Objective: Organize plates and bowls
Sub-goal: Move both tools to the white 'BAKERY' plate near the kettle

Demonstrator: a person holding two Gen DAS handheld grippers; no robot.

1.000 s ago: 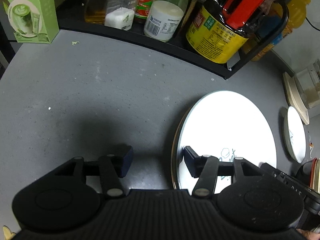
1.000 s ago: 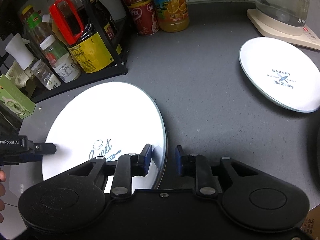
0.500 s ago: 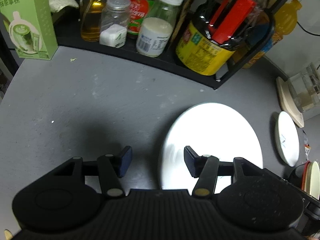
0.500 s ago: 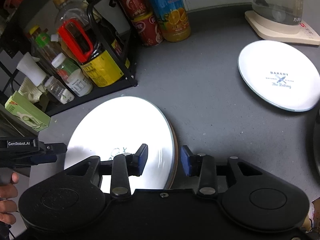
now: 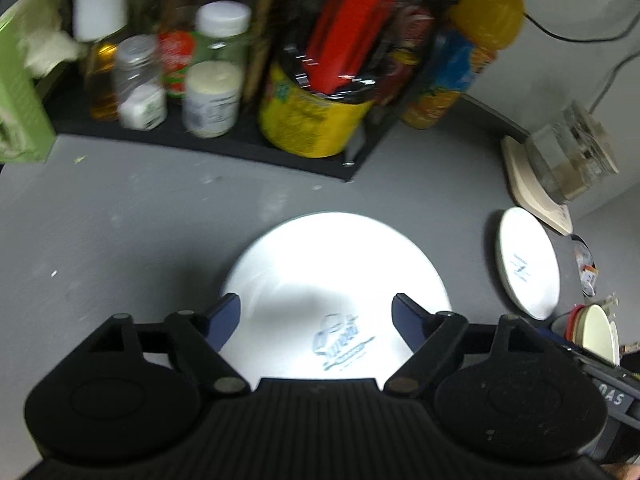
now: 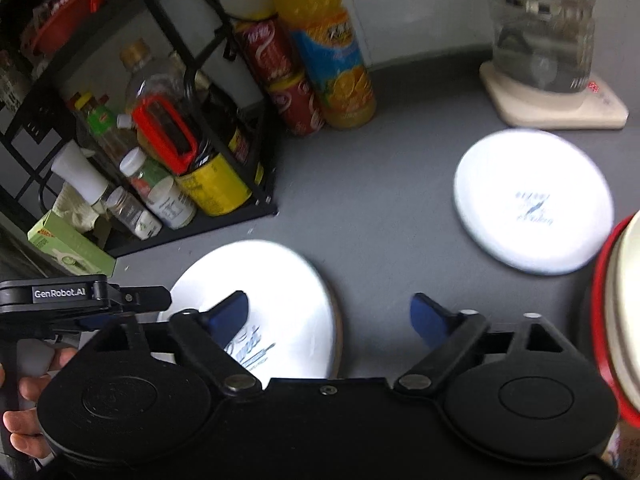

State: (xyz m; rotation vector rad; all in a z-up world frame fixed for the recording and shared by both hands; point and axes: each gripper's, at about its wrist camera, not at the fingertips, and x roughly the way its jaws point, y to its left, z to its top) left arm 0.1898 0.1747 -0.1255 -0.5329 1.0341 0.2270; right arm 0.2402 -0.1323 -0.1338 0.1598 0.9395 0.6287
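**Grey counter, two plates flat**

The counter (image 6: pixel 380 208) carries a large white plate (image 6: pixel 280 280) near the black rack (image 6: pixel 240 210), a smaller plate (image 6: pixel 532 200), a kettle base (image 6: pixel 556 114), an orange bottle (image 6: pixel 336 60), cans (image 6: pixel 296 108) and a green box (image 6: pixel 72 248).

Left claw (image 5: pixel 316 320): matte black body, ribbed centre panel, two round side discs, silver pivot pins, dark blue pads (image 5: pixel 228 318). Right claw (image 6: pixel 330 320): same black build, smooth centre panel with one small screw, blue pads (image 6: pixel 430 320). White "GenRobot.AI" lettering on left unit's black housing, seen from right wrist view.
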